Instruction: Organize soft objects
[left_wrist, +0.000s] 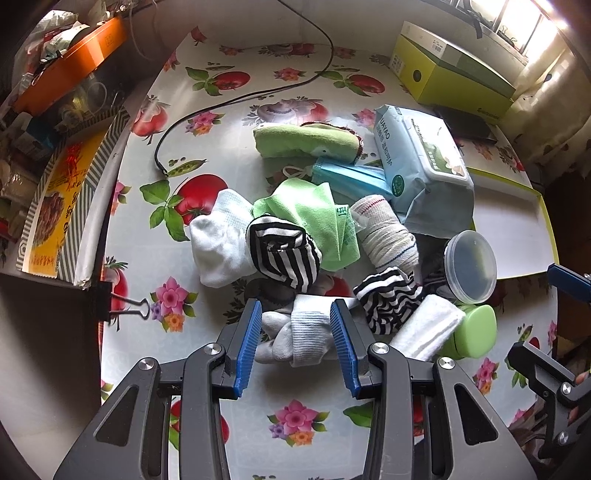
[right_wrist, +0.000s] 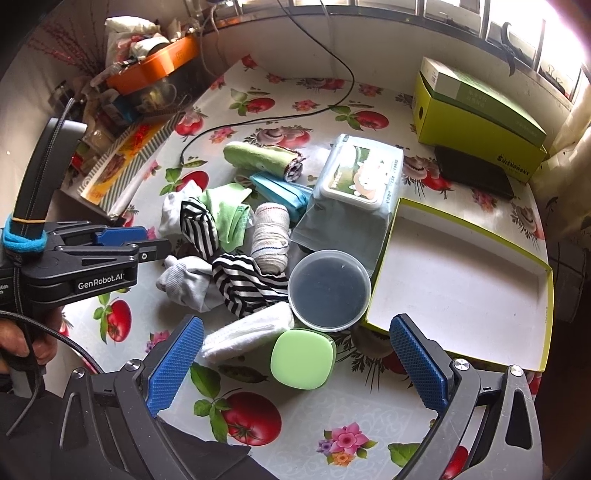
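Observation:
A pile of soft things lies mid-table: a grey-white sock (left_wrist: 303, 336) (right_wrist: 186, 278), striped socks (left_wrist: 284, 254) (right_wrist: 245, 280), a white sock (left_wrist: 221, 240), a green cloth (left_wrist: 317, 218) (right_wrist: 225, 214), a bandage roll (left_wrist: 388, 236) (right_wrist: 271, 236), a folded white cloth (left_wrist: 424, 328) (right_wrist: 251, 328), a rolled green towel (left_wrist: 306, 142) (right_wrist: 258, 157) and a blue mask (left_wrist: 351, 177) (right_wrist: 280, 192). My left gripper (left_wrist: 295, 325) (right_wrist: 159, 247) is open, its pads on either side of the grey-white sock. My right gripper (right_wrist: 295, 360) is open above a green case (right_wrist: 303, 360) (left_wrist: 474, 330).
An open empty box lid (right_wrist: 461, 273) (left_wrist: 517, 229) lies at the right. A wet-wipes pack (right_wrist: 354, 188) (left_wrist: 421, 166), a round lidded tub (right_wrist: 328, 290) (left_wrist: 471, 266), a green shoebox (right_wrist: 480, 118), a black cable (left_wrist: 236, 99) and an orange tray shelf (left_wrist: 70, 62) at the left.

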